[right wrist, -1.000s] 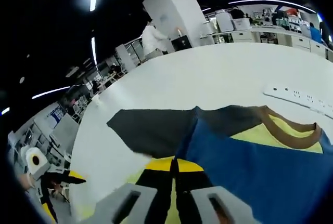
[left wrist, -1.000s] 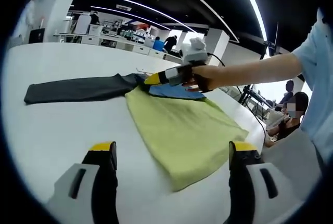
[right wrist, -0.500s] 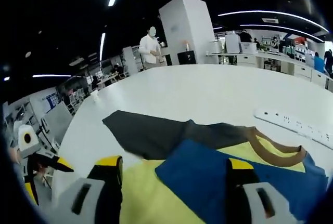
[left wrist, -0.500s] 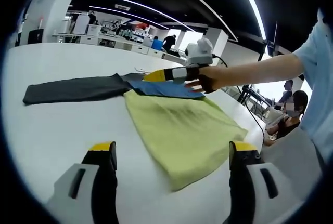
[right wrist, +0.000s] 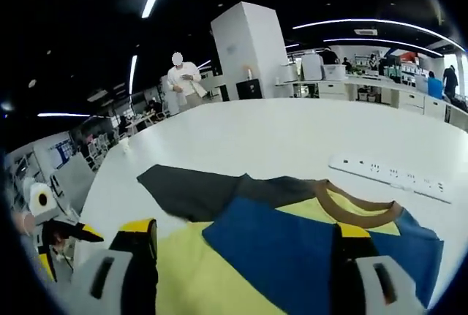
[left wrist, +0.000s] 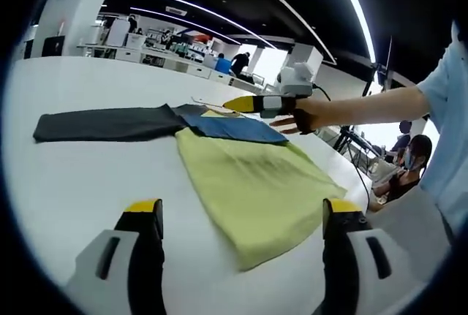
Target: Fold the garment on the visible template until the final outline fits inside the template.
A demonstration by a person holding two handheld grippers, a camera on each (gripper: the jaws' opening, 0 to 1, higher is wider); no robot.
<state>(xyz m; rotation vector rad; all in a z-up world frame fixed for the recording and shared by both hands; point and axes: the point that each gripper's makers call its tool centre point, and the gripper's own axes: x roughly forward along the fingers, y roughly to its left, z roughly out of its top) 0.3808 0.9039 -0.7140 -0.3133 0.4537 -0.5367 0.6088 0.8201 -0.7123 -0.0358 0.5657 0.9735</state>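
Observation:
A long-sleeved garment lies flat on the white table (left wrist: 73, 176). Its yellow-green body (left wrist: 256, 183) stretches toward me, and a dark grey sleeve (left wrist: 102, 123) runs out to the left. The blue sleeve (left wrist: 234, 126) is folded across the chest, just below the brown collar (right wrist: 358, 202). My left gripper (left wrist: 242, 213) stands open low over the near table edge, apart from the cloth. Held in a hand, my right gripper (left wrist: 245, 103) hovers above the blue sleeve (right wrist: 292, 249). In its own view the right gripper (right wrist: 245, 231) is open with nothing between its jaws.
A white power strip (right wrist: 387, 176) lies on the table beyond the collar. A person in white (right wrist: 183, 81) stands by a white pillar (right wrist: 252, 52) at the far end. Seated people (left wrist: 409, 161) and desks are off the right side. Bare tabletop surrounds the garment.
The right gripper was shut on the blue sleeve, then opened and let it go on the chest. It has since lifted up and away to the right. The left gripper stayed put.

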